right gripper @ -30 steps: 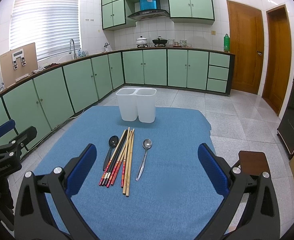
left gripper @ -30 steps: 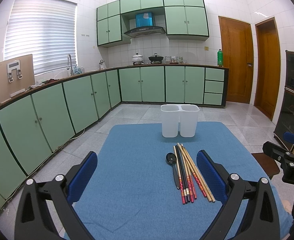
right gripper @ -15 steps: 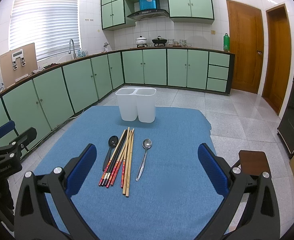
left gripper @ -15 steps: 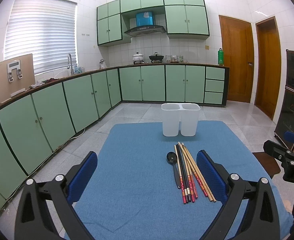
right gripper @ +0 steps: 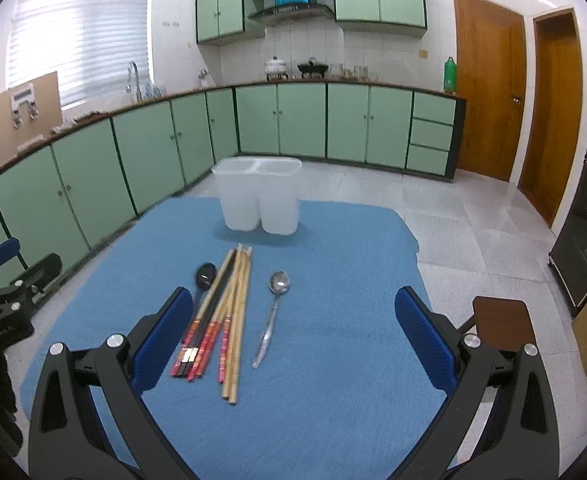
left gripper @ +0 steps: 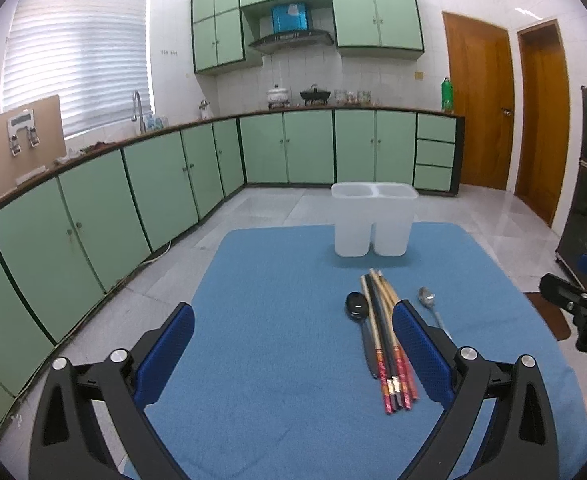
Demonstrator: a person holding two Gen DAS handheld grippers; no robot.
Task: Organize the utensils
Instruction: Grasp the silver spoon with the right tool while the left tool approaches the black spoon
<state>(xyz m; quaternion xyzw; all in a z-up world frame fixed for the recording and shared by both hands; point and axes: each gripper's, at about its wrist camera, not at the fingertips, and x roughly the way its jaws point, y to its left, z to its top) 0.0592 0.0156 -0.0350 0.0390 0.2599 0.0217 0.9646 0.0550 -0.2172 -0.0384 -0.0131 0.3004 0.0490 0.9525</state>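
Both grippers have eased in toward the chopsticks (right gripper: 217, 316) on the blue cloth (right gripper: 333, 360); left gripper (left gripper: 293, 360) and right gripper (right gripper: 293, 344) gape wide, empty. We see the steel spoon (right gripper: 273, 312) just beside the chopsticks, black spoon (left gripper: 356, 306) opposite, white holder (right gripper: 258, 196) beyond. We'd pinch one spoon handle squarely, low.

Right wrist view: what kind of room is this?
Most likely a home kitchen: green cabinets under a long counter, a range hood above pots, and a sink faucet by the window.
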